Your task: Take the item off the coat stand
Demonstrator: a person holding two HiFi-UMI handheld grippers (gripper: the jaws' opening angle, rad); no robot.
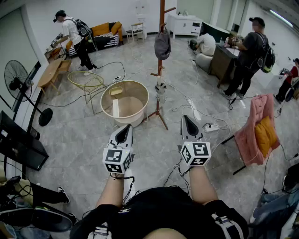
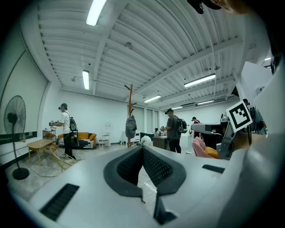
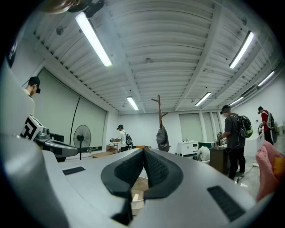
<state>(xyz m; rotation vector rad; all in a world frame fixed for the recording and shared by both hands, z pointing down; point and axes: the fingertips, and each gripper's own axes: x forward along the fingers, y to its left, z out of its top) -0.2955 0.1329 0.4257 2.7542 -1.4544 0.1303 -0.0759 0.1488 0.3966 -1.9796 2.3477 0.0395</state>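
A grey bag (image 1: 162, 44) hangs on the wooden coat stand (image 1: 161, 14), at twelve o'clock and well apart from both grippers. The left gripper (image 1: 125, 130) and right gripper (image 1: 188, 122) are clenched on nothing, side by side above the floor (image 1: 84, 140).

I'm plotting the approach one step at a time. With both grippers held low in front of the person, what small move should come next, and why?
Probably step forward toward the coat stand. The grey bag hangs on it across the floor, well beyond both the left gripper and the right gripper, whose jaws are shut and empty.
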